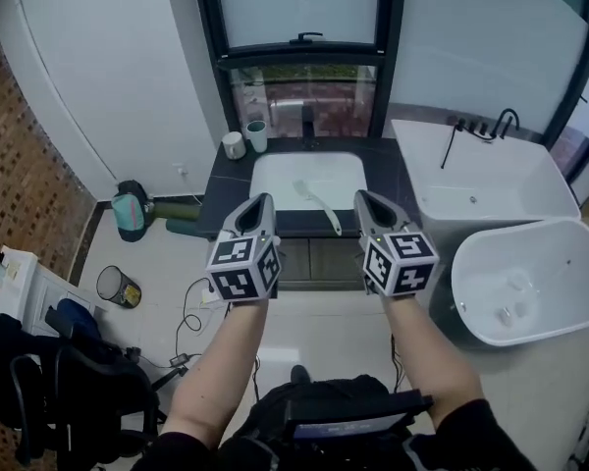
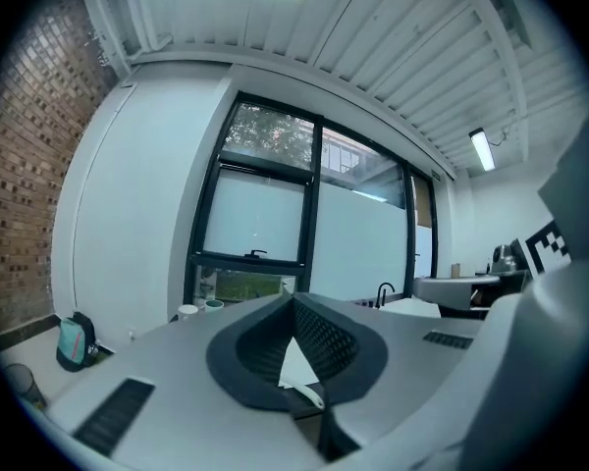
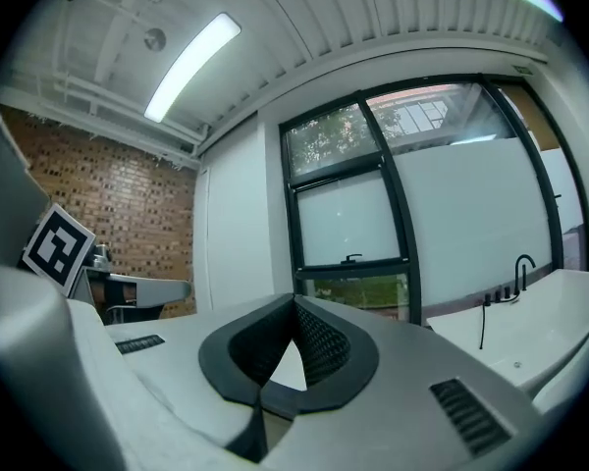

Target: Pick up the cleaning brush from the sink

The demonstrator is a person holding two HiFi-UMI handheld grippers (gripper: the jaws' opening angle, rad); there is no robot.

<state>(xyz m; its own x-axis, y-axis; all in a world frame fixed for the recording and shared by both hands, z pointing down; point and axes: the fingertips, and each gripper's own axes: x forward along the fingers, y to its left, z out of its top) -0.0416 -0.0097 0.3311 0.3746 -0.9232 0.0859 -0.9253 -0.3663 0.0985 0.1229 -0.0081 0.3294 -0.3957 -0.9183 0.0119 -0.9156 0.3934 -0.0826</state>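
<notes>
**Head view puts the brush in the basin, both grippers empty**

Head view: the cleaning brush (image 1: 317, 204) lies in the white sink (image 1: 275, 170), head toward the middle, thin handle running to the near right rim. My left gripper (image 1: 265, 199) and right gripper (image 1: 358, 196) hover just near of the sink, well clear of the brush.

Left gripper view: the left gripper (image 2: 293, 300) has its jaws tip to tip with nothing between them; a white sliver below may be the brush.

Right gripper view: the right gripper (image 3: 294, 302) is likewise closed and empty.

I judge the brush light, stiff plastic, possibly wet and slippery. I would pinch it mid-handle, across its narrow width, not on the soft bristles.
</notes>
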